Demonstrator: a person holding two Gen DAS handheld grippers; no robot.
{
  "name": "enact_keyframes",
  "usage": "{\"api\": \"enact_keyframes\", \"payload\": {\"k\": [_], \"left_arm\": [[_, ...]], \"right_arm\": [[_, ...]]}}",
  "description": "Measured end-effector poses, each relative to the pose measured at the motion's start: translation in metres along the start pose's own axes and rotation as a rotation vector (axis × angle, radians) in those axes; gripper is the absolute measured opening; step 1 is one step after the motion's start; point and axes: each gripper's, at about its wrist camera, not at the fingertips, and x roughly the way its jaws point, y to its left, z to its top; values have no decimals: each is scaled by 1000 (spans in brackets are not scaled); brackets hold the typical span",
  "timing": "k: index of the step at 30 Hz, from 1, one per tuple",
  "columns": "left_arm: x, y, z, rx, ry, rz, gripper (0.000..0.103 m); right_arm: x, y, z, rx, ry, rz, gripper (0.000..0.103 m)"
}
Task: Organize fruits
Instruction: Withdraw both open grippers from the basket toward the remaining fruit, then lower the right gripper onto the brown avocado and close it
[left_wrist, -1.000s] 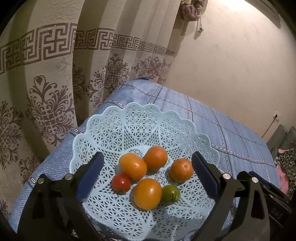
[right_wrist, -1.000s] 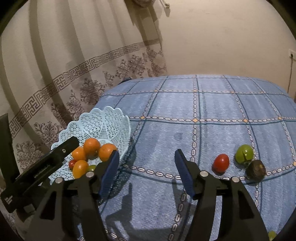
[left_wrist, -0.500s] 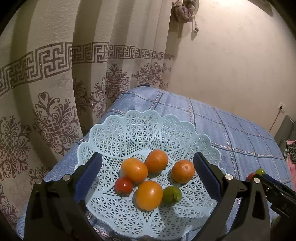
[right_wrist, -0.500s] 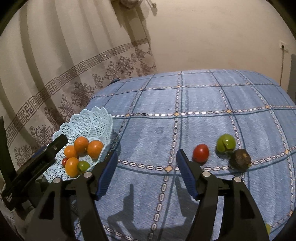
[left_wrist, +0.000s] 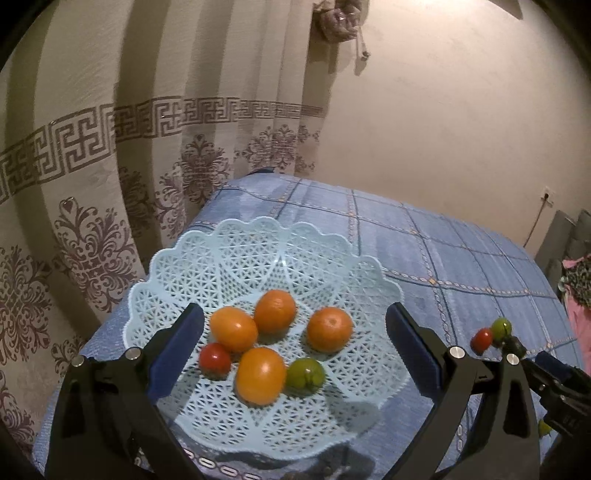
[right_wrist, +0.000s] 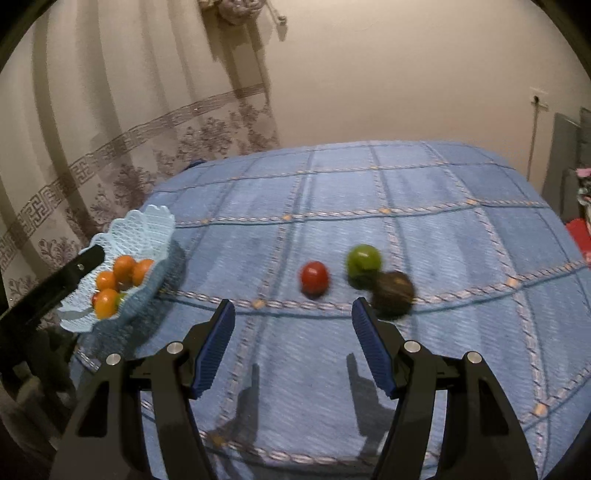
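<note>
A light blue lattice basket (left_wrist: 236, 258) (right_wrist: 147, 229) sits at the left end of the blue checked cloth (right_wrist: 369, 206). It holds several oranges (left_wrist: 328, 328), a small red tomato (left_wrist: 215, 360) and a green fruit (left_wrist: 306, 373). My left gripper (left_wrist: 293, 354) hovers open over the basket with nothing between its fingers. On the cloth lie a red tomato (right_wrist: 314, 277), a green fruit (right_wrist: 364, 258) and a dark brown fruit (right_wrist: 393, 290). My right gripper (right_wrist: 293, 345) is open and empty, just short of the red tomato.
A patterned curtain (left_wrist: 110, 184) hangs behind the basket and a plain wall (right_wrist: 369, 74) stands behind the table. Another small green fruit (left_wrist: 543, 428) shows at the lower right of the left wrist view. Bare cloth stretches between the basket and the loose fruits.
My right gripper has swung right and forward, so the three loose fruits now sit just ahead of its fingertips. My left gripper has pulled back slightly from the basket. Both stay open.
</note>
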Motion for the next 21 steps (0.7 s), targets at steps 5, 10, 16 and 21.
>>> {"api": "enact_keyframes", "payload": {"k": [5,10,16,21], "left_arm": [[-5,-15,-3,41,0,-19,100],[-12,-33,-8,84,2,-46,100],[-14,-56,-15,136,20,-66,100],[-13,-74,-18,172,31,-76,100]], "right_arm": [[-7,-32,-5,50,12,-35,66],[-7,-54,-2,74,33,-30,66],[0,-76,15,97,52,-22,66],[21,-86,27,80,118,10,66]]}}
